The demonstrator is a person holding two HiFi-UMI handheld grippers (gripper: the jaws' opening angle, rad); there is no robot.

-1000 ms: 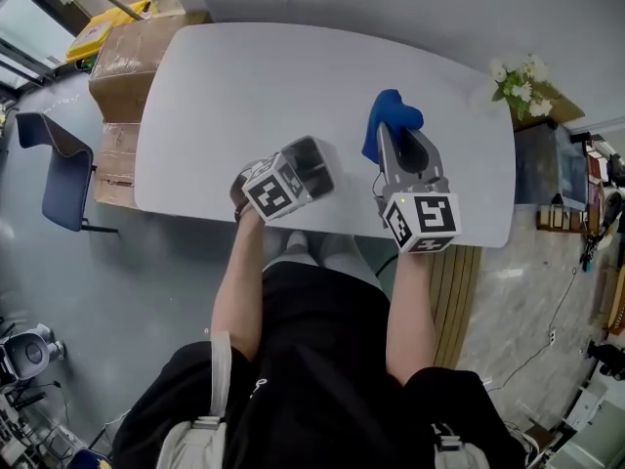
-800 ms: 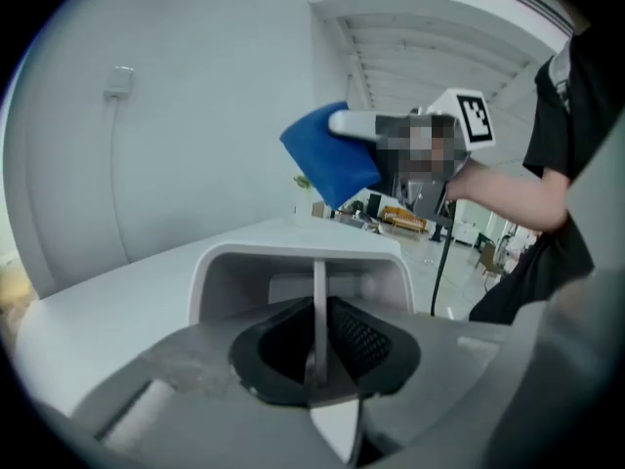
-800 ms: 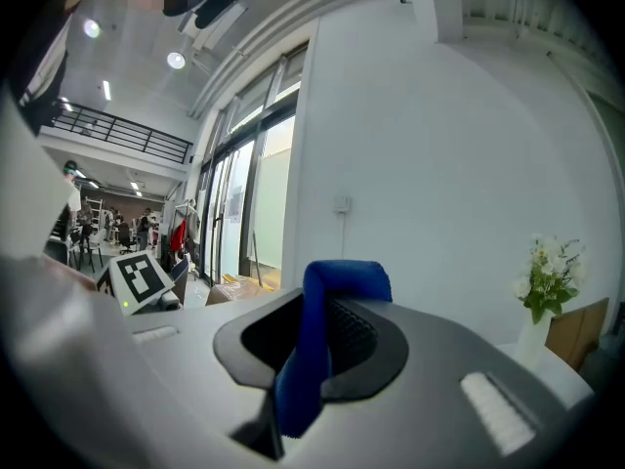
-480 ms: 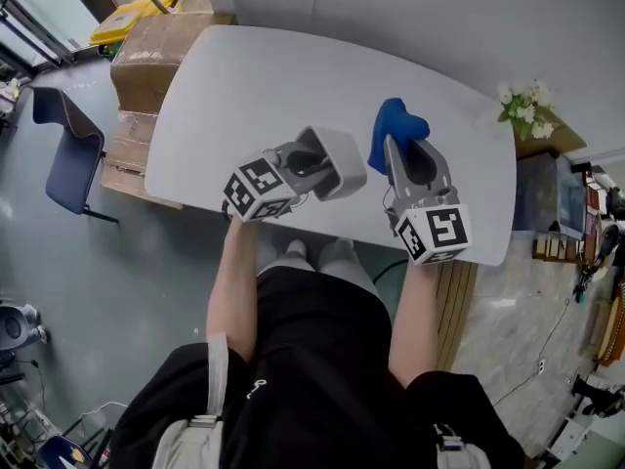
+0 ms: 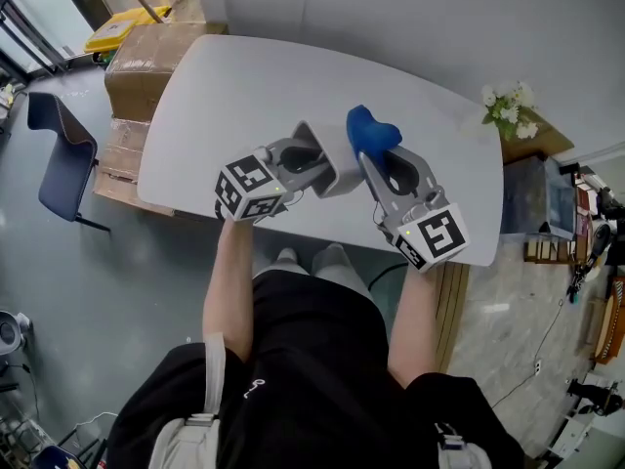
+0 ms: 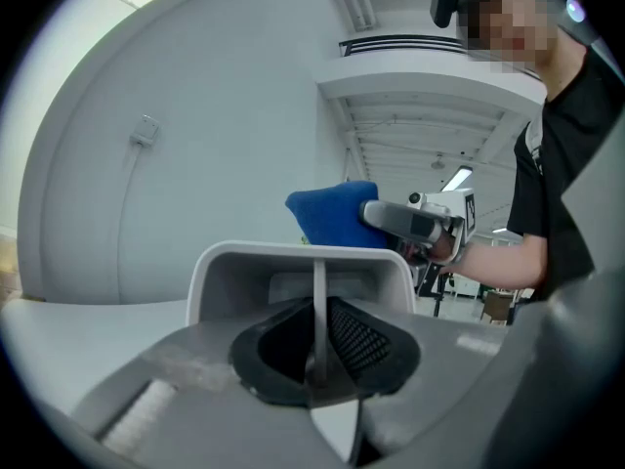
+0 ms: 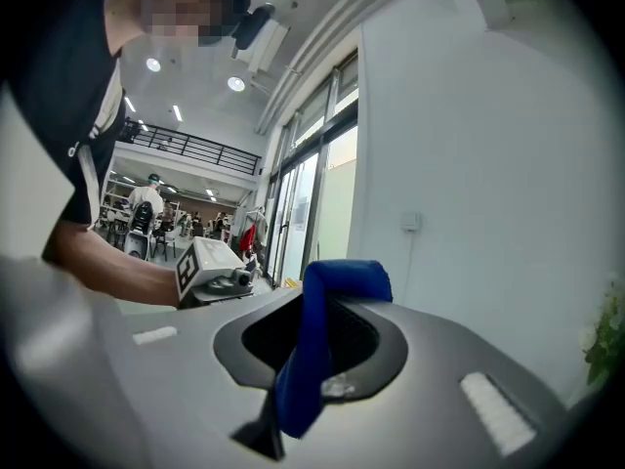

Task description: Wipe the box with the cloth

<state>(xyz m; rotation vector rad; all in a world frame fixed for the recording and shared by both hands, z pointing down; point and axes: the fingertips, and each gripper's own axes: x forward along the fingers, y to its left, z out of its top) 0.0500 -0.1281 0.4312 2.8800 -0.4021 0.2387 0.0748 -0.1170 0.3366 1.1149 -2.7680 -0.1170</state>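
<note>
My left gripper (image 5: 311,160) is shut on a wall of the small grey open box (image 5: 330,157), holding it tilted above the white table (image 5: 225,76). In the left gripper view the box (image 6: 298,272) fills the space past the jaws, its thin wall pinched between them. My right gripper (image 5: 369,152) is shut on a blue cloth (image 5: 369,131), which bunches out past its tips right beside the box. The cloth (image 7: 327,330) hangs folded between the jaws in the right gripper view. In the left gripper view the cloth (image 6: 332,215) shows just over the box's far rim.
Cardboard boxes (image 5: 142,62) stand at the table's far left end, with a dark chair (image 5: 61,154) beside them. A bunch of white flowers (image 5: 505,106) sits off the table's right end. The person's legs are at the near edge.
Both grippers have moved toward each other over the table. The box was lifted and swung right in the left gripper; the cloth has come left to the box's rim.
</note>
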